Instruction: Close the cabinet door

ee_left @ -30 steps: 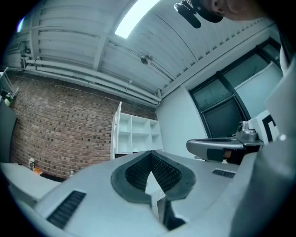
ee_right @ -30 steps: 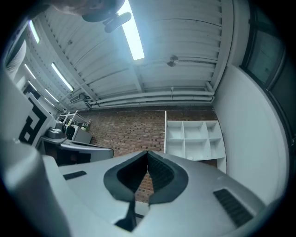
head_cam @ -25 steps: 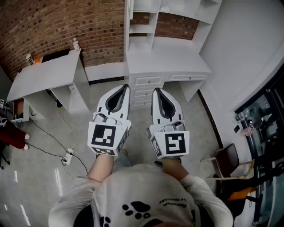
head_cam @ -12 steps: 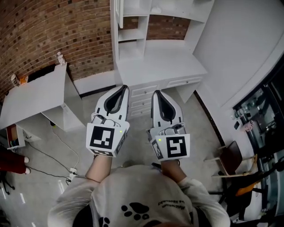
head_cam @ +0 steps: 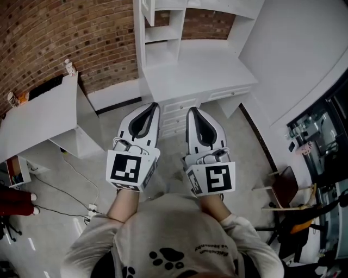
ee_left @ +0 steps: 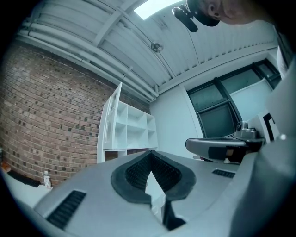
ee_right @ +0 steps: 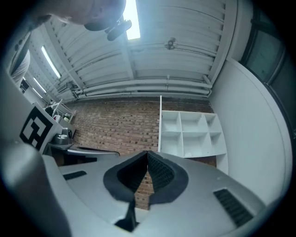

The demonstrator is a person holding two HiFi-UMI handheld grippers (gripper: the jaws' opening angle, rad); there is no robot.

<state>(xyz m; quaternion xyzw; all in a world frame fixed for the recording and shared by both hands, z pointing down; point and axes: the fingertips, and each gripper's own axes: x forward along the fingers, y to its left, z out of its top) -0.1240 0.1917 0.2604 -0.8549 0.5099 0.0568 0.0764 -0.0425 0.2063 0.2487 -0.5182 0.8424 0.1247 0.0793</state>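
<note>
- You are in the approach step. The tall white cabinet door (head_cam: 145, 10) is not yet closed and stands swung out from the left edge of the white open-shelf cabinet (head_cam: 163, 51). That cabinet sits on a white desk (head_cam: 201, 70) against the red brick wall (head_cam: 81, 38). Neither gripper touches the door.
- In the left gripper view the door (ee_left: 110, 122) is a narrow panel angled out in front of the cabinet's left column. In the right gripper view it shows almost edge-on (ee_right: 160, 121) at the cabinet's left side.
- Your white left gripper (head_cam: 150, 106) has its jaws pressed together at the tip, with nothing between them.
- Your white right gripper (head_cam: 191, 111) is closed in the same way and carries nothing.
- You hold both forearms out from your chest, with the two grippers side by side and just apart. Their noses point toward the cabinet and tilt a little upward. Both are well short of the cabinet and lower than the door.
- The next move, as I judge it, calls for stepping nearer the cabinet and lifting one gripper to the door's outer face. The left one seems the better placed, being on the cabinet's door side.
- A closed tip should do for pushing, so you likely need no grip. Come in from the left of the cabinet so that the push swings the panel toward the cabinet's front.
</note>
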